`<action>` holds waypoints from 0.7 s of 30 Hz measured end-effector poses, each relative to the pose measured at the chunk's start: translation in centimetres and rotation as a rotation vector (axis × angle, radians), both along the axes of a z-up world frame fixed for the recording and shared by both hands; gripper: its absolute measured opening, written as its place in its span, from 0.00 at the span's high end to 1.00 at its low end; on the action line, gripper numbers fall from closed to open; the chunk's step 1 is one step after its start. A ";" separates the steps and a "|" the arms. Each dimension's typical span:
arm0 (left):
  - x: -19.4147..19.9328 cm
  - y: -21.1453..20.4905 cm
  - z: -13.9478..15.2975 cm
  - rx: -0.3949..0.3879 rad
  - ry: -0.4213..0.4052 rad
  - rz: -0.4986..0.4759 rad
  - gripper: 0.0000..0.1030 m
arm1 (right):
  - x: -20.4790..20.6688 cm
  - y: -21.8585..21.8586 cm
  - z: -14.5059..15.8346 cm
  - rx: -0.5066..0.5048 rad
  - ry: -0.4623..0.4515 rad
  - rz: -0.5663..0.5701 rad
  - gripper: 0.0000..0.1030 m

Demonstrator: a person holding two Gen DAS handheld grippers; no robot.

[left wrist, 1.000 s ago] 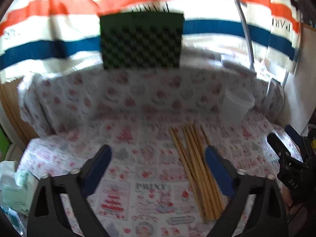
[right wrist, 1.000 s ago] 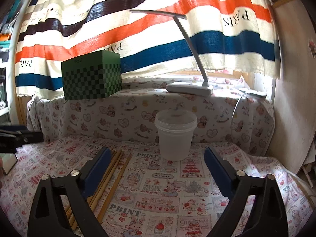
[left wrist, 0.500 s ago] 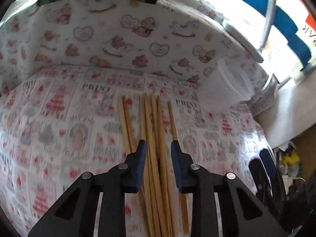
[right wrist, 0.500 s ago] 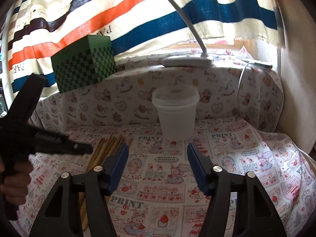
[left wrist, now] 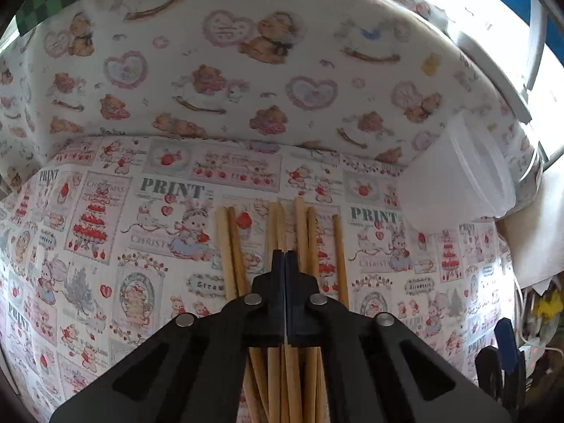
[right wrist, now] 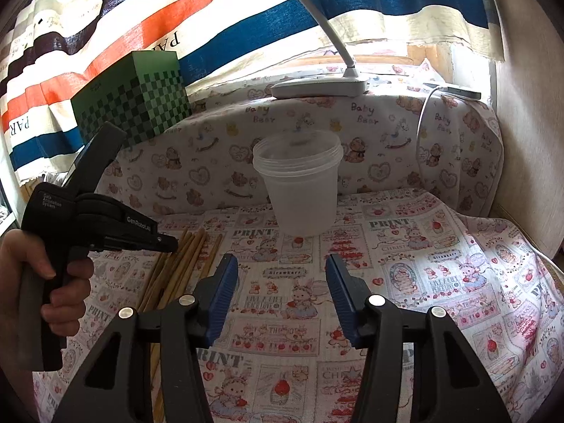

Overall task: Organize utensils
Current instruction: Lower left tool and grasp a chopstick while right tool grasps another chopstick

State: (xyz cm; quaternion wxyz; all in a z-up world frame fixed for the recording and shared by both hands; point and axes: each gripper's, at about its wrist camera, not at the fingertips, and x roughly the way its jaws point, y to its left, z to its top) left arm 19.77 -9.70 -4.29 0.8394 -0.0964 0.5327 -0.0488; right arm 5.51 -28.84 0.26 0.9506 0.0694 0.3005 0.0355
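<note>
Several wooden chopsticks (left wrist: 232,246) lie side by side on the printed tablecloth (left wrist: 105,246). My left gripper (left wrist: 284,255) points down at the middle of the bundle with its jaws pressed together. Whether a stick is pinched between the tips is hidden. From the right wrist view, a hand holds the left gripper (right wrist: 171,243) with its tip over the chopsticks (right wrist: 190,257). An empty translucent plastic cup (right wrist: 299,190) stands upright near the back; it also shows as the cup (left wrist: 458,179) right of the sticks. My right gripper (right wrist: 282,292) hovers in front of it, jaws closing with nothing between them.
A cloth-covered ledge (right wrist: 387,134) rises behind the cup. On it sit a green checkered box (right wrist: 137,98), a white desk lamp (right wrist: 317,86) and a phone with a cable (right wrist: 454,90). A striped cloth (right wrist: 246,17) hangs behind. A wooden wall (right wrist: 528,141) closes the right side.
My left gripper came forward and down over the chopsticks, tilted steeply, and its jaws went from wide open to shut. The right gripper's jaws narrowed and it dipped slightly toward the table.
</note>
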 end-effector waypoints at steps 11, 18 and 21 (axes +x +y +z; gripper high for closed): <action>0.4 -1.1 0.9 0.049 -0.011 -0.041 0.92 | 0.2 0.0 -0.1 -0.015 0.008 -0.011 0.47; 1.7 -1.8 -1.5 0.096 0.041 -0.021 0.86 | 0.3 -0.3 -0.1 -0.007 0.012 -0.017 0.47; 1.8 -1.4 -1.9 0.068 0.039 0.002 0.93 | 0.1 -0.3 0.0 -0.014 0.004 -0.025 0.47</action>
